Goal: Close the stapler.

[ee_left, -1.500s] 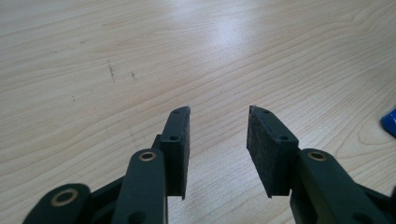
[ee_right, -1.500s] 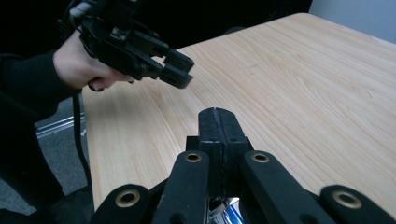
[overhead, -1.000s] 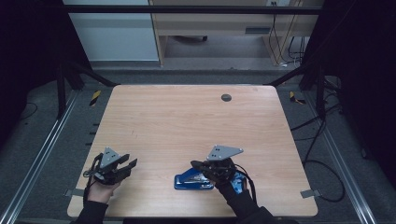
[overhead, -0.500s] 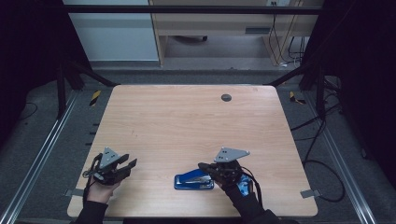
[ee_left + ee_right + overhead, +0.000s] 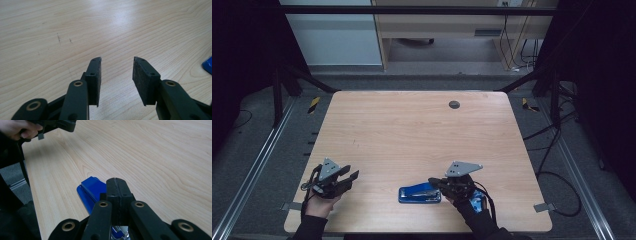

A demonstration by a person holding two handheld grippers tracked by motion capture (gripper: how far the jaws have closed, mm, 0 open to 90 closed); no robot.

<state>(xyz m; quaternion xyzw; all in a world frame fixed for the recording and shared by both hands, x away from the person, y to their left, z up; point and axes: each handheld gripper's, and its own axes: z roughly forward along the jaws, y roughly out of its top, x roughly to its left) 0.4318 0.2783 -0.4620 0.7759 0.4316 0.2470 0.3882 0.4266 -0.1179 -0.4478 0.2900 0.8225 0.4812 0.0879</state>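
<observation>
- The blue stapler (image 5: pixel 420 193) lies flat near the tabletop's (image 5: pixel 412 135) near edge, a little right of centre, its length running left to right.
- Your right gripper (image 5: pixel 439 183) sits at the stapler's right end, low over it; its jaws are pressed together, with nothing visibly caught between them.
- Your left gripper (image 5: pixel 353 177) is at the near left corner, well apart from the stapler, jaws apart and empty over bare wood.
- You have open wood between the two grippers and across the whole far half; a small dark round grommet (image 5: pixel 454 104) sits near the far edge.
</observation>
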